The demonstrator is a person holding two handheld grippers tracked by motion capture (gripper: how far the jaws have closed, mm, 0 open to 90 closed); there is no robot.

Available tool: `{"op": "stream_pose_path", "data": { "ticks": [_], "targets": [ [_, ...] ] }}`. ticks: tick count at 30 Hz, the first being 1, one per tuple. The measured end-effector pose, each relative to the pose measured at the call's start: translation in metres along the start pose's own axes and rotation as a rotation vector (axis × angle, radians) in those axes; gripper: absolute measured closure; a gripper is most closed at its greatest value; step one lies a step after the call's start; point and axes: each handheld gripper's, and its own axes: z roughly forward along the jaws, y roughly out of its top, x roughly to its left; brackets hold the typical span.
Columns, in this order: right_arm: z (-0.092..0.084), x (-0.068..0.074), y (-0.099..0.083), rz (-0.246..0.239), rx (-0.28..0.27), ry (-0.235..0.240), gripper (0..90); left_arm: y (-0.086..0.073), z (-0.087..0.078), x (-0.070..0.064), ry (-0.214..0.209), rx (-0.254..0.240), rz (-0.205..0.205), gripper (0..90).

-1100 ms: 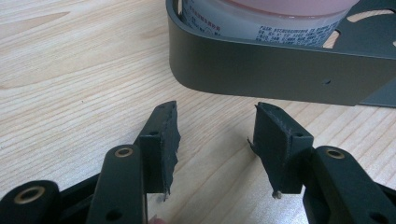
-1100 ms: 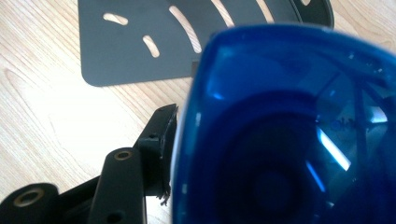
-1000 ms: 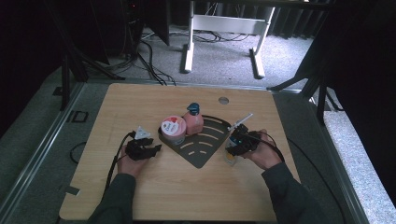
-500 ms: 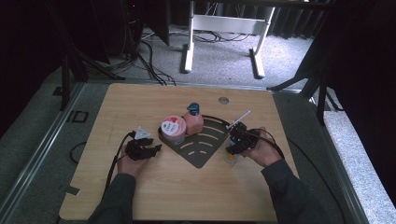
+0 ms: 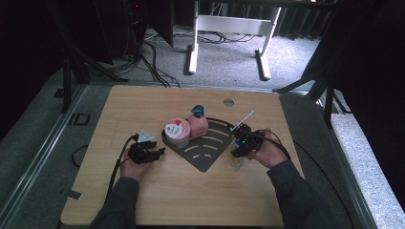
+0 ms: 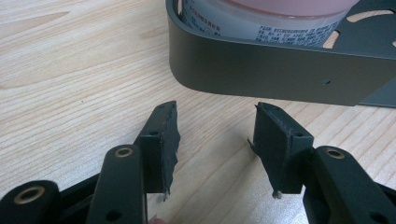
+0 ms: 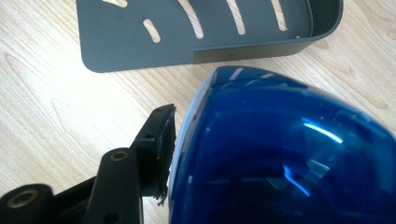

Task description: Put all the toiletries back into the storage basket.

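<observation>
Right gripper (image 5: 238, 153) has a blue-topped bottle (image 7: 280, 154) between its jaws. The near pad lies against the glossy blue dome, the far jaw is hidden behind it, and the jaws stand roughly half apart. It reads as a grasp, though the hidden side leaves that unproven. In the high view the bottle (image 5: 235, 162) stands on the table (image 5: 191, 200) under this gripper, just off the right edge of the dark tray (image 5: 205, 160) and not yet inside it.

Almost nothing has changed over the last second. Both hands sit where they were, the right jaws have barely shifted on the bottle, and the bottle has neither lifted nor travelled. For the work in hand, apparently filling the tray, that suggests a pause at the pick-up: grip taken or being settled, carry not begun.

Left gripper (image 6: 215, 106) is released and empty, its jaws about half spread over bare wood. It lies low on the table, pointing at the tray's rounded wall (image 6: 261, 70) and near it without touching.

Behind that wall stands a pink-lidded tub (image 5: 176, 130), and touching it on the right is a pink pump bottle (image 5: 198, 125). Both are already in the tray's back corner. The slotted floor in front of them is free.
</observation>
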Motion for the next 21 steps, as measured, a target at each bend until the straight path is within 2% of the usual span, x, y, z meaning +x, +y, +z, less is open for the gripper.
{"op": "stream_pose_path", "data": {
  "ticks": [7,12,21],
  "targets": [
    [0.0000,-0.0018,0.0011,0.005,0.019,0.012,51.7,0.0000,0.0000,0.0000,0.001,0.001,0.001,50.2],
    [0.0001,-0.0028,0.0014,0.002,0.023,0.030,53.4,0.0000,0.0000,0.0000,0.000,0.000,0.001,50.2],
    [-0.0001,-0.0018,0.0024,-0.012,0.029,0.031,54.2,0.0000,-0.0001,0.0001,0.000,0.001,0.001,50.1]
  ]
}}
